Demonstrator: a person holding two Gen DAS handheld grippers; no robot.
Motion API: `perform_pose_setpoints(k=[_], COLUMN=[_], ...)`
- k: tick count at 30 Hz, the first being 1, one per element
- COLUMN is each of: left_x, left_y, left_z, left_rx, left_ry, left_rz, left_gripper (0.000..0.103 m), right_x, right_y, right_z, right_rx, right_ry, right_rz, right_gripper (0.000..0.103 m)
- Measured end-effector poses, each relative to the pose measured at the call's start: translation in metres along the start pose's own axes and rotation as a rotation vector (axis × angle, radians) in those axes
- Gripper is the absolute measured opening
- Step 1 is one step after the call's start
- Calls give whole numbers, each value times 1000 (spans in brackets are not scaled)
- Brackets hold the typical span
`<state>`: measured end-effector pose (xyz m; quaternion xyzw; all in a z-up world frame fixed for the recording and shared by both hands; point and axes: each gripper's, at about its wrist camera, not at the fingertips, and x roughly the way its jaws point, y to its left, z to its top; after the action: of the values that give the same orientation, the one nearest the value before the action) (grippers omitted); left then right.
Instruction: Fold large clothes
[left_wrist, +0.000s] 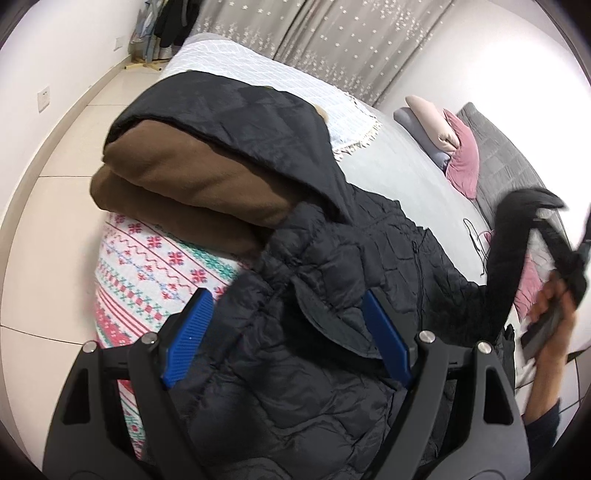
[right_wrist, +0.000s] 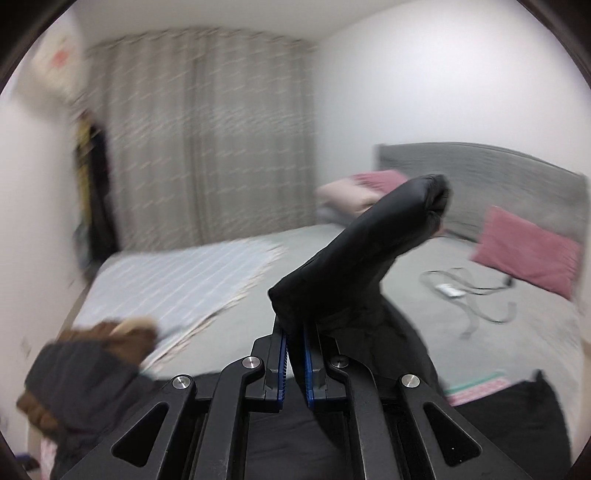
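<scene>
A black quilted puffer jacket (left_wrist: 332, 266) lies spread on the bed, its brown-lined hood (left_wrist: 192, 184) at the far end. My left gripper (left_wrist: 286, 295) hovers over the collar area, its blue pads (left_wrist: 188, 339) wide apart, the jacket's bulk beneath and between them with no pad pressing on it. My right gripper (right_wrist: 295, 332) is shut on the black sleeve (right_wrist: 388, 229), which stands up from the jaws above the bed. In the left wrist view the lifted sleeve (left_wrist: 517, 251) and the person's hand (left_wrist: 550, 325) on the right gripper are blurred at the right edge.
A snowflake-patterned blanket (left_wrist: 147, 266) lies under the jacket at the bed's near corner. A pale blue striped throw (left_wrist: 266, 77) covers the far end. Pink pillows (left_wrist: 461, 162) lean on the grey headboard (right_wrist: 480, 162). A cable (right_wrist: 465, 291) lies on the grey sheet. Tiled floor (left_wrist: 55, 229) is at left.
</scene>
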<state>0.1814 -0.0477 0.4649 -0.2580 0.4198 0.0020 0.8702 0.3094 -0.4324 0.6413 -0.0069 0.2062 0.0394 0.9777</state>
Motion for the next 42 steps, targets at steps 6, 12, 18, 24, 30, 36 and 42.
perform_pose_setpoints(k=[6,12,18,24,30,36,42], left_x=[-5,-7,-2,-1,-3,4,5], left_y=[12,11,9,13,19,8,15], left_z=[5,7,7,6,9,6,13], left_rx=[-21,-2,-4,9,-7,23,-9], left_ry=[0,1,12,23,15,27,8], left_rz=[-6,-14,-17,-9,-11,-7,-8], left_gripper=[83,83,83,83,83,83,83], right_x=[79,110,87,79,66,76,80], right_y=[112,138,113,90,-36,-179,-173], right_z=[-105,-193,-166,-162,-145,-185,-194], right_rx=[-207,-384,-208,-143,86,381,300], right_ry=[248,432,395,455,462,599,624], right_rz=[88,123,306,348,194,-79,-161], right_gripper=[8,23,58,59,59,59,59])
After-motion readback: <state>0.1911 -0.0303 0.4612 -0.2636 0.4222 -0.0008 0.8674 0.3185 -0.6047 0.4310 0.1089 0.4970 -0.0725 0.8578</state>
